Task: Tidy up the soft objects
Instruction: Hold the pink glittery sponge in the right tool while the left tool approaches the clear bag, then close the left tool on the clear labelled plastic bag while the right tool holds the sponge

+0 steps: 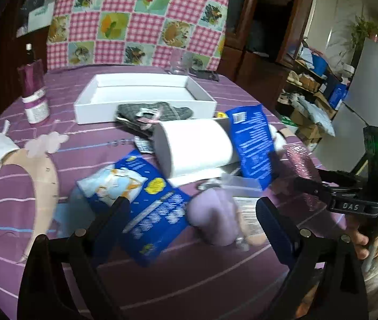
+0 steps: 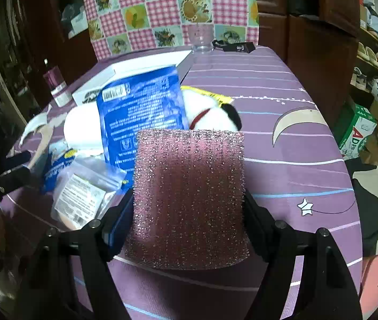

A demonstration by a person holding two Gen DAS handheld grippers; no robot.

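My right gripper (image 2: 189, 208) is shut on a pink glittery sponge (image 2: 189, 200) and holds it above the purple tablecloth (image 2: 282, 181); the sponge also shows in the left wrist view (image 1: 302, 168). My left gripper (image 1: 193, 210) is open and empty, hovering over a blue packet (image 1: 151, 213) and a lilac soft lump (image 1: 215, 216). A white open box (image 1: 146, 93) sits at the back of the table. A grey quilted mitt (image 1: 156, 112) lies in front of it. A white roll (image 1: 194, 146) and a second blue packet (image 1: 251, 144) lie mid-table.
A purple-capped bottle (image 1: 34, 96) stands at the left. A white-and-beige cloth piece (image 1: 15, 165) lies at the left edge. A white plush toy (image 2: 210, 114) lies behind the blue packet. A clear bagged item (image 2: 82, 194) lies at the left. A glass (image 2: 202, 38) stands at the back.
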